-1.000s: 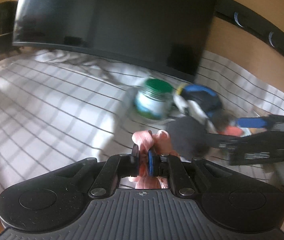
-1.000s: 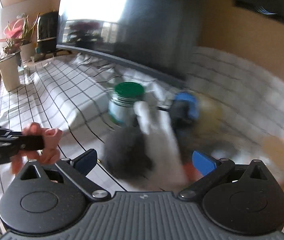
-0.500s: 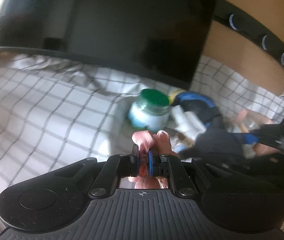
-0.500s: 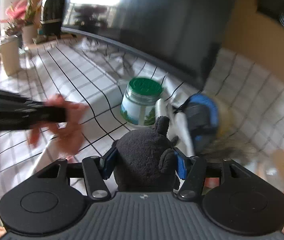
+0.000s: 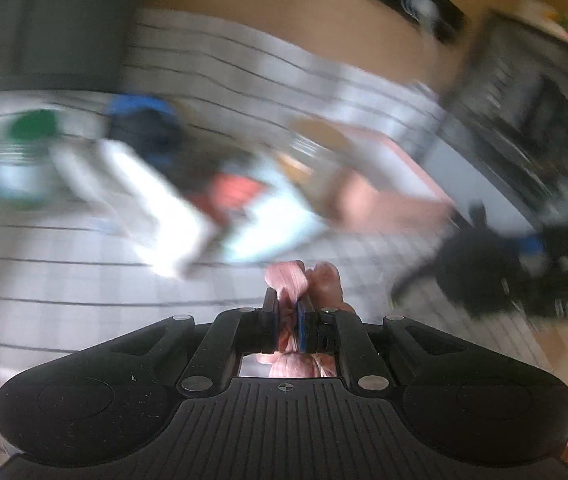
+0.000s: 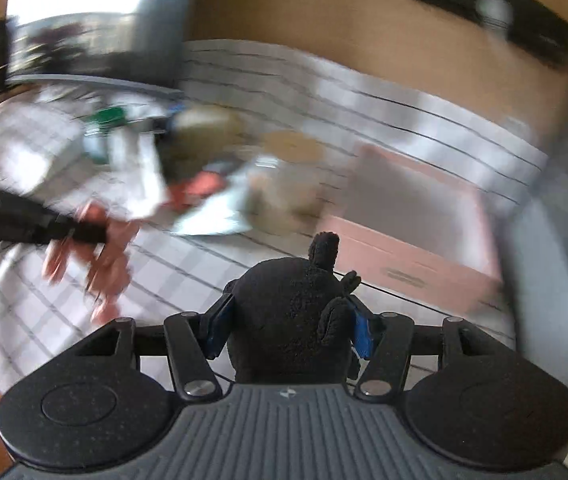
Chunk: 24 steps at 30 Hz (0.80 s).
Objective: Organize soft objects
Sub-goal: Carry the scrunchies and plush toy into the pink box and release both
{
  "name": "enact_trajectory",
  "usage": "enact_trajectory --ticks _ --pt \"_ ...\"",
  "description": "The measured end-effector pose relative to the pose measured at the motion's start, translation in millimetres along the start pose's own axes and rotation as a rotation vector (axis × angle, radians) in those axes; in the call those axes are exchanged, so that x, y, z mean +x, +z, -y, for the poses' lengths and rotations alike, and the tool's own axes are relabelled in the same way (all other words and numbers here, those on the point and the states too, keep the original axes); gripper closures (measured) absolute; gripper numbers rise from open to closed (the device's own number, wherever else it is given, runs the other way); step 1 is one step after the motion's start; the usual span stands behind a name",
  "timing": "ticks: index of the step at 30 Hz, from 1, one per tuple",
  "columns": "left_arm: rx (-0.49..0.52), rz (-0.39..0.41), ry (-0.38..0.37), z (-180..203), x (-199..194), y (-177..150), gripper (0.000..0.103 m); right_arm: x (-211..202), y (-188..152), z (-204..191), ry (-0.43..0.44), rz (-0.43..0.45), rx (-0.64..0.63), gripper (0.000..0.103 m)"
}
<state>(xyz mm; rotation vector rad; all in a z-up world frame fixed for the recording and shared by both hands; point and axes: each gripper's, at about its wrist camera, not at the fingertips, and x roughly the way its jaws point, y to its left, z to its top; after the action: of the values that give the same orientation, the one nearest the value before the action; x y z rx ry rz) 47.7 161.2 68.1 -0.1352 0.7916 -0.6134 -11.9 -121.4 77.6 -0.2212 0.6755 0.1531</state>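
My right gripper (image 6: pixel 287 322) is shut on a black plush toy (image 6: pixel 289 304); its blue pads press the toy's sides, and one ear sticks up. It hangs above the checked cloth, just in front of a pink box (image 6: pixel 415 236). In the left wrist view my left gripper (image 5: pixel 287 312) is shut on a small pink soft toy (image 5: pixel 285 280), held over the cloth. The black plush toy (image 5: pixel 475 268) and right gripper appear blurred at that view's right. In the right wrist view the pink soft toy (image 6: pixel 104 248) shows at the left.
A blurred pile lies behind: a green-lidded jar (image 5: pixel 30 152), a blue and black item (image 5: pixel 144 128), white cloth (image 5: pixel 156 208), a red piece (image 5: pixel 236 192), a cork-lidded jar (image 5: pixel 315 140). The checked cloth (image 5: pixel 84 280) covers the surface. A dark screen (image 6: pixel 96 20) stands at the back left.
My right gripper closed on the black plush toy and carried it right, towards the pink box. The left gripper swung right too, still holding the pink toy.
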Motion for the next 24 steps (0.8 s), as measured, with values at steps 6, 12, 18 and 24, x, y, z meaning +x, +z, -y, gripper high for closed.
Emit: enact_trajectory --ticks 6,12,18,24 --pt "0.157 -0.078 -0.137 72 33 10 0.092 -36 -16 58 -0.131 0.095 0.136 0.044" --pt "0.197 -0.016 -0.148 102 48 53 0.092 -43 -35 82 -0.166 0.116 0.236 0.044" --pt "0.212 0.106 -0.099 114 75 124 0.091 -53 -44 84 -0.149 0.148 0.267 0.044" --pt "0.106 0.116 -0.109 115 134 190 0.084 -47 -40 81 -0.137 0.151 0.263 0.044"
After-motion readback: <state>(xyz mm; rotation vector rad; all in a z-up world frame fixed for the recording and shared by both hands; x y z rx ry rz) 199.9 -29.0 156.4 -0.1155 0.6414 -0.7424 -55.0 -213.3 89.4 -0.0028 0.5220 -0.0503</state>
